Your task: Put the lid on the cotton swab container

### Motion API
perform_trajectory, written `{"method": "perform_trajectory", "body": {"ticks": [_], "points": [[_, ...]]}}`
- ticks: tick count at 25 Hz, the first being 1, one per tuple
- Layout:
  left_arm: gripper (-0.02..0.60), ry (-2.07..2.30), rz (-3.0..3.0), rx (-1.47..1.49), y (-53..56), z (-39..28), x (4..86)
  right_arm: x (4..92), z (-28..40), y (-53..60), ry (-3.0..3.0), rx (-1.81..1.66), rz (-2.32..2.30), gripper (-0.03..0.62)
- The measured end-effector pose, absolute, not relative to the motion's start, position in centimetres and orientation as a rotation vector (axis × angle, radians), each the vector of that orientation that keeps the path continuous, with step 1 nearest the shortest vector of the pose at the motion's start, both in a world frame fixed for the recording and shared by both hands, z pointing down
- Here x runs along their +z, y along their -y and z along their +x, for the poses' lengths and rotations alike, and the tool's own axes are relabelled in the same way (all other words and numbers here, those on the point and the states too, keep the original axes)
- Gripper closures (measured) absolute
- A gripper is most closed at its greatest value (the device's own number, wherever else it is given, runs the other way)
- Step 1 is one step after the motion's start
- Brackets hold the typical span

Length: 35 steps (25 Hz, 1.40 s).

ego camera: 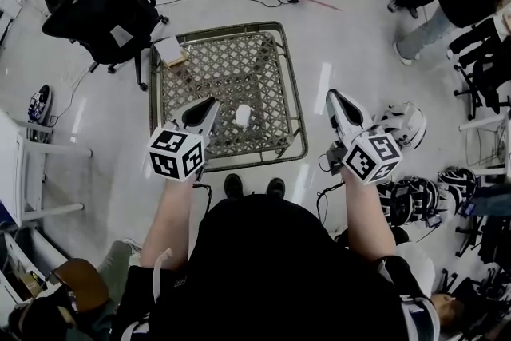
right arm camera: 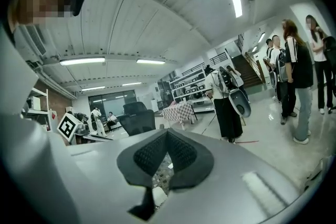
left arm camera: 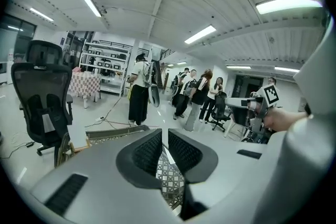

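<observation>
No legible text, brand name, number or sign in any view. Closest to signage: black-and-white square coded markers on the cube (ego camera: pixel 176 153) of the left gripper (ego camera: pixel 212 103) and on the cube (ego camera: pixel 372 157) of the right gripper (ego camera: pixel 331 95); blocky patterns only, without letters or digits. Same kind of marker visible on the far cube (left arm camera: pixel 271 94) in the left gripper view and on the far cube (right arm camera: pixel 68 126) in the right gripper view. White slip (ego camera: pixel 120 36) on the back of the black office chair (ego camera: pixel 96 0): too small to read.
</observation>
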<state>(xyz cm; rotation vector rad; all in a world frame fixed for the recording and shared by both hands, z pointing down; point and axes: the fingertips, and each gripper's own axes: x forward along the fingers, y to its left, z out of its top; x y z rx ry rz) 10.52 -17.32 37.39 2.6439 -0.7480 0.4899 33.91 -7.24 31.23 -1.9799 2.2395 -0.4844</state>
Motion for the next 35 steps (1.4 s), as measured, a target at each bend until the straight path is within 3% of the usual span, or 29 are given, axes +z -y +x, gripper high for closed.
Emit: {"method": "perform_trajectory", "body": {"ticks": [25, 35], "points": [[0.55, 1.045, 2.774, 0.287, 21.5, 6.3, 27.7, 22.0, 32.5, 10.1, -2.328, -0.117, -1.873, 0.586], [0.554, 1.073, 2.742, 0.274, 21.4, 5.4, 28.8, 23.2, 31.3, 10.1, -2.337, -0.18, -1.851, 0.586]]}}
